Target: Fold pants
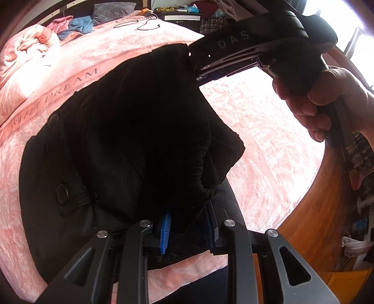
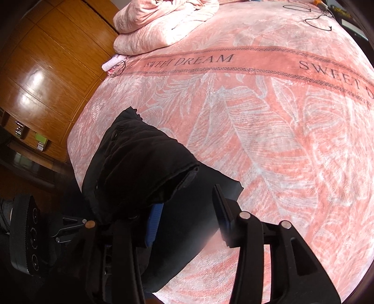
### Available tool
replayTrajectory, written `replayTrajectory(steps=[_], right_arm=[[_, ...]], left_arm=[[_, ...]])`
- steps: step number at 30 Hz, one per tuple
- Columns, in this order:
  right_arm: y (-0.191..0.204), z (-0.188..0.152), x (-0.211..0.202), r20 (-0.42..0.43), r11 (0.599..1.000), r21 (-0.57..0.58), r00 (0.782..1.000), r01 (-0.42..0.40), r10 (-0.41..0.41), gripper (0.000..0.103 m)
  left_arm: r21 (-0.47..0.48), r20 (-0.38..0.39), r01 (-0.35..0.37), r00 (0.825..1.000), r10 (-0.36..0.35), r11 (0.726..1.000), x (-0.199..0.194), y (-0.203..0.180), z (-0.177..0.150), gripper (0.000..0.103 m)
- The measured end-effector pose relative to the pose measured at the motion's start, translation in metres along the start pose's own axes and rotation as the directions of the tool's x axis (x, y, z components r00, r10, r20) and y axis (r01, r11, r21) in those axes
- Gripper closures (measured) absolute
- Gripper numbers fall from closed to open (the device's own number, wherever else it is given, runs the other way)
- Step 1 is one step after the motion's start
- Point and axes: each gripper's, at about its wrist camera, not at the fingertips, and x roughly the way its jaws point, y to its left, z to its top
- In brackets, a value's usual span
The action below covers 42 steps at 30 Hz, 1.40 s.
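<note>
Black pants (image 1: 121, 140) lie bunched on the pink bed cover (image 1: 257, 131). In the left wrist view my left gripper (image 1: 187, 222) has its blue-padded fingers (image 1: 164, 233) apart, with a fold of the elastic waistband hanging between them. My right gripper body (image 1: 257, 53), held by a hand (image 1: 327, 103), reaches in from the upper right and meets the far edge of the pants. In the right wrist view my right gripper (image 2: 187, 210) stands wide open over the pants (image 2: 140, 168), and a fold drapes over its left finger (image 2: 154, 219).
The pink bed cover (image 2: 257, 117) reads "SWEET DREAM". A folded pink quilt (image 2: 159, 25) and pillows (image 1: 109, 11) lie at the bed's far end. A black cable (image 1: 147, 23) lies on the cover. Wooden wardrobe doors (image 2: 46, 70) stand beside the bed.
</note>
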Motion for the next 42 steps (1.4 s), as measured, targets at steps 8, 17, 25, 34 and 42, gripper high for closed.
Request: replayTrajectory(steps=[8,17,25,34,42], right_arm=[[-0.022,-0.021,-0.004,0.036,0.979,0.202,0.999,-0.029,0.022,0.036],[-0.037,-0.099,-0.04,0.296,0.864,0.452,0.951,-0.22,0.088,0.03],[-0.006,-0.123,0.003,0.392,0.817,0.461,0.905,-0.348,0.164,0.014],[0.005,-0.136,-0.005,0.331,0.807,0.55,0.943,-0.216,0.027,0.08],[0.027,-0.134,-0.018,0.293,0.829,0.554,0.949,-0.069,-0.117,0.071]], left_arm=[[-0.026,0.029,0.176,0.984,-0.175,0.984,-0.017,0.012,-0.009,0.051],[-0.159,0.226,0.233,0.955,-0.194,0.96,-0.098,0.091,-0.026,0.016],[-0.386,0.173,0.117,0.983,-0.053,0.915,-0.071,0.181,-0.038,0.016],[-0.4,0.075,0.034,0.997,-0.004,0.916,-0.038,0.191,-0.043,0.016],[-0.4,0.115,0.052,0.993,-0.006,0.915,-0.058,0.197,-0.044,0.016]])
